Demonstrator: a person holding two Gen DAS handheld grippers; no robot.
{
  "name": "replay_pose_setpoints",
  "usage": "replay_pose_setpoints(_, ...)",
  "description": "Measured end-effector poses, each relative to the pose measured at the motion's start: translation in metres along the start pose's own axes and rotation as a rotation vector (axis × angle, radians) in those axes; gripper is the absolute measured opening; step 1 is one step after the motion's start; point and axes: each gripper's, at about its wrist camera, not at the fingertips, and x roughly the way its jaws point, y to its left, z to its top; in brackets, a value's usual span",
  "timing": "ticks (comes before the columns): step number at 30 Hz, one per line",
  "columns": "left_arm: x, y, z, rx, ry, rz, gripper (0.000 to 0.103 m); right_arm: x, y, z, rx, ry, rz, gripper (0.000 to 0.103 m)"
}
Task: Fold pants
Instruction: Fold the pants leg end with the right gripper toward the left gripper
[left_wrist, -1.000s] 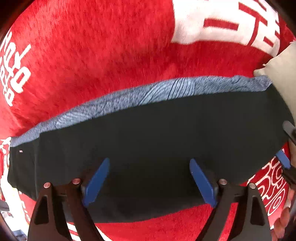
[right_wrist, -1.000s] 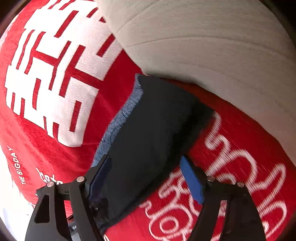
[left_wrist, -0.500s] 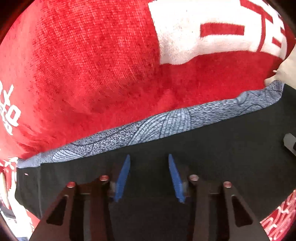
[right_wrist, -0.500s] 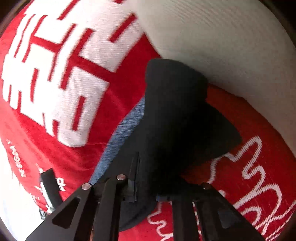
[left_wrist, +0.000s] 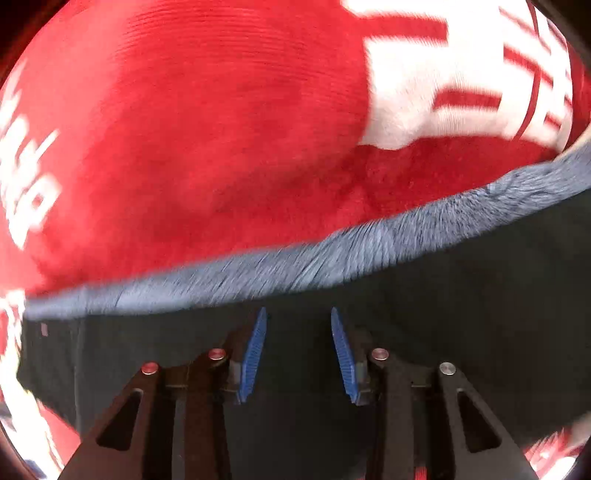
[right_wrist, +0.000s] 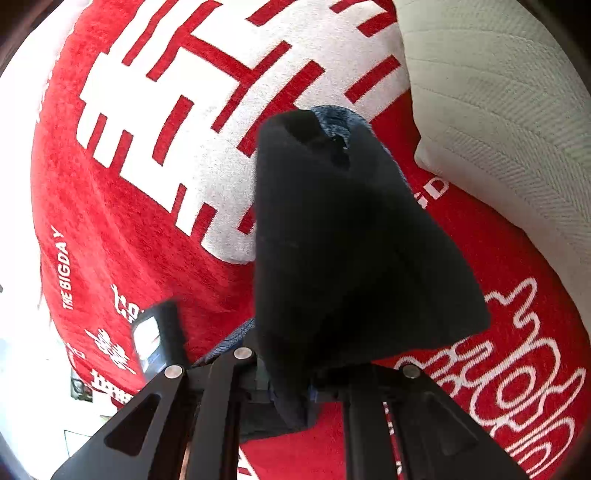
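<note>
Spreading beneath both tools is a red plush blanket with white lettering (left_wrist: 207, 147), on which the dark fabric pants with a blue-grey patterned waistband (left_wrist: 461, 314) are laid. One end of the pants is held clamped and raised ahead of the right tool (right_wrist: 291, 384), draping forward over it. The left tool (left_wrist: 297, 350) is set partly closed, dark cloth seemingly gathered between its blue pads (left_wrist: 253, 350). A fold is judged under way; next, both gripped edges would be carried across together.
</note>
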Motion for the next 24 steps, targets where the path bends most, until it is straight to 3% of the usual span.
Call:
replay_pose_setpoints(2, -0.012, 0.010, -0.020, -0.024, 0.003, -0.036, 0.040, -0.005, 0.005, -0.001, -0.012, 0.005, -0.003, 0.013)
replay_pose_setpoints(5, 0.006, -0.003, -0.052, 0.071, 0.069, -0.059, 0.040, -0.005, 0.026, -0.007, -0.059, 0.025, 0.003, 0.013)
replay_pose_setpoints(6, 0.001, -0.011, -0.062, 0.120, -0.029, -0.026, 0.039, -0.002, 0.032, -0.009, -0.071, 0.035, 0.006, 0.013)
replay_pose_setpoints(8, 0.000, -0.015, -0.066, 0.162, -0.048, -0.014, 0.039, 0.005, 0.055, -0.014, -0.118, 0.056, 0.010, 0.013)
replay_pose_setpoints(9, -0.001, -0.010, -0.064, 0.138, -0.028, -0.047, 0.039, 0.007, 0.067, -0.017, -0.148, 0.063, 0.010, 0.013)
replay_pose_setpoints(11, -0.007, 0.019, -0.062, 0.043, 0.022, -0.147, 0.039, 0.011, 0.089, -0.024, -0.197, 0.077, 0.011, 0.013)
replay_pose_setpoints(14, -0.031, 0.062, -0.064, -0.003, -0.014, -0.150, 0.039, 0.027, 0.136, -0.042, -0.312, 0.112, -0.008, 0.013)
replay_pose_setpoints(19, -0.065, 0.147, -0.108, -0.066, -0.025, -0.088, 0.039, 0.076, 0.204, -0.100, -0.527, 0.187, -0.125, 0.013)
replay_pose_setpoints(21, -0.060, 0.189, -0.120, -0.106, 0.014, -0.047, 0.050, 0.109, 0.228, -0.133, -0.638, 0.218, -0.210, 0.013)
replay_pose_setpoints(24, -0.047, 0.238, -0.141, -0.168, 0.064, 0.014, 0.050, 0.163, 0.248, -0.179, -0.763, 0.257, -0.336, 0.013)
